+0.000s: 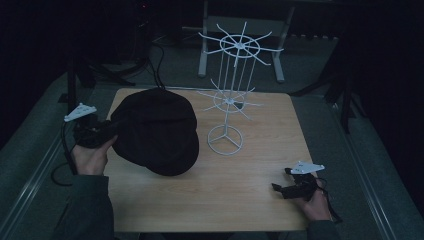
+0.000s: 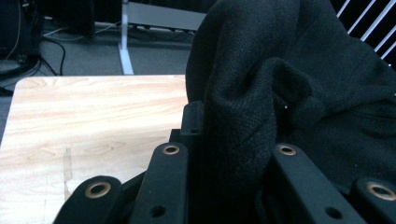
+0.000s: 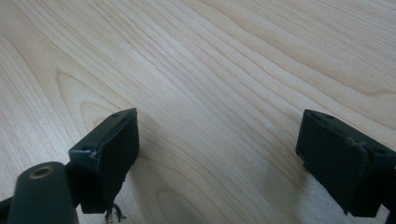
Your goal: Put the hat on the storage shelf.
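The hat (image 1: 155, 131) is plain black all over, with a fine knitted grain that shows in the left gripper view, and the stand (image 1: 226, 100) beside it is white wire throughout, from its ring foot to its spoked tiers. The worktop (image 1: 250, 195) is pale blond wood with long wavy grain lines and a few darker streaks near its left edge. Both the left hand-held gripper (image 1: 102, 134) and the right hand-held gripper (image 1: 280, 189) are matt black with brass-coloured rivets at the joints, each topped by a light grey plate, and the floor (image 1: 320, 55) around is dull grey-green.
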`<state>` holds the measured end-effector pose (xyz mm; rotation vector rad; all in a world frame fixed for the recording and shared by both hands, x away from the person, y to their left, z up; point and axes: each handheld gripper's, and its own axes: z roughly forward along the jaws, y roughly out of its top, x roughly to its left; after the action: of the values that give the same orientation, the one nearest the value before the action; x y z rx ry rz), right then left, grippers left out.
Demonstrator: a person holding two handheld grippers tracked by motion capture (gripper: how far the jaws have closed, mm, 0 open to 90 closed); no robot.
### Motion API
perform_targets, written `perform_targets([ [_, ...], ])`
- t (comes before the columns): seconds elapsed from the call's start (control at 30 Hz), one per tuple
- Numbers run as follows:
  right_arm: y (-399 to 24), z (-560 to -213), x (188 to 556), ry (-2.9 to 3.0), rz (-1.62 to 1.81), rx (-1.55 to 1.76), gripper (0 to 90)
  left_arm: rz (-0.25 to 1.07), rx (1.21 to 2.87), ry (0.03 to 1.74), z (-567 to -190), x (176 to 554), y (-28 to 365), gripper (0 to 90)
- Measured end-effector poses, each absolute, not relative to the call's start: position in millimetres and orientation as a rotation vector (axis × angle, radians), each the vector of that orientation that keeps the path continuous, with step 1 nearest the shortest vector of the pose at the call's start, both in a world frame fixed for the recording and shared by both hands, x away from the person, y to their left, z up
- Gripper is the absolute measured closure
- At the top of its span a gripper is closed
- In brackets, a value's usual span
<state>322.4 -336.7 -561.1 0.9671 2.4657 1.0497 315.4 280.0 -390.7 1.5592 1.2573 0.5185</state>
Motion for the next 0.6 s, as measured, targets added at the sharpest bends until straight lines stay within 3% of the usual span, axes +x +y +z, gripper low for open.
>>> perform_targets([
  [0.6, -337, -561, 322, 2.465, 1.05, 0.968, 13.2, 0.566, 1.554, 1.144, -351, 322, 277, 77.1],
])
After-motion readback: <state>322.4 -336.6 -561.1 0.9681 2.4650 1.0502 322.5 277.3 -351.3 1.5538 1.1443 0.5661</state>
